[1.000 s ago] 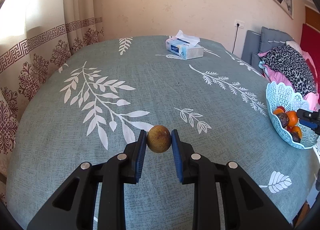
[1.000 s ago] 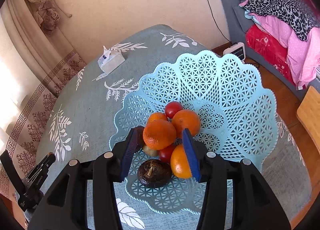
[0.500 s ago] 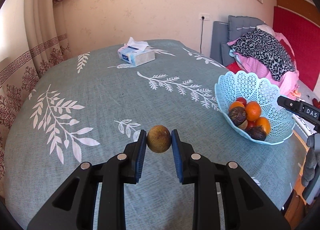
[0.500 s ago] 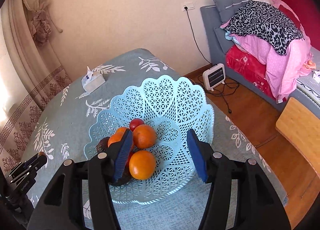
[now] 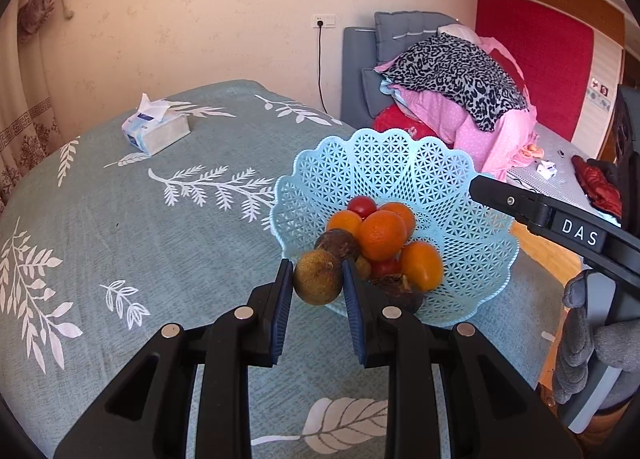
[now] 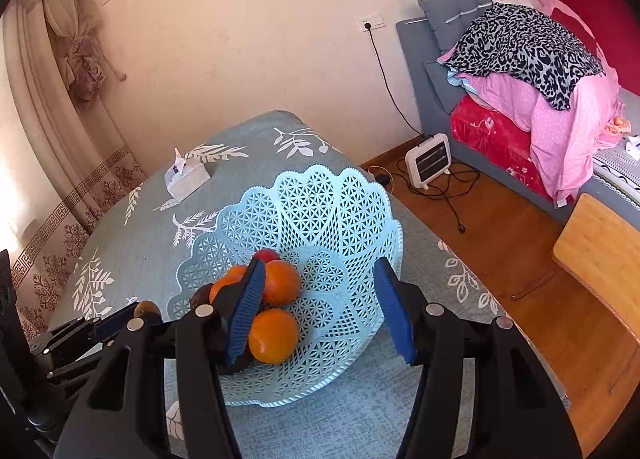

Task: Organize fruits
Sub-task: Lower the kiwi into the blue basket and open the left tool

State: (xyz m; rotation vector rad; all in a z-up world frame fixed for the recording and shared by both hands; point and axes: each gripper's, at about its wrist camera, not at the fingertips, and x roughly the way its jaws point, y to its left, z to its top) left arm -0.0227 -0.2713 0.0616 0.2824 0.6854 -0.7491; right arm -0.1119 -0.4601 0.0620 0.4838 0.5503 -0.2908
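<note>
My left gripper (image 5: 316,283) is shut on a round brown-green fruit (image 5: 318,277) and holds it at the near left rim of the light blue lattice basket (image 5: 460,195). The basket holds several oranges (image 5: 382,235), red fruits (image 5: 361,206) and dark brown fruits (image 5: 338,244). My right gripper (image 6: 320,299) is open and empty, its fingers over the basket (image 6: 320,203), the left finger in front of the oranges (image 6: 274,335). The left gripper with its fruit (image 6: 147,309) shows at the basket's left in the right wrist view.
A tissue box (image 5: 156,130) lies at the far side of the teal leaf-print tablecloth (image 5: 120,219). The basket sits near the table's right edge. Beyond are a bed with piled bedding (image 5: 452,71), a small heater (image 6: 428,159) on the wood floor, and a wooden seat (image 6: 600,255).
My left gripper has carried the brown-green fruit rightward up to the basket's rim. My right gripper has drawn back a little from the basket, still open.
</note>
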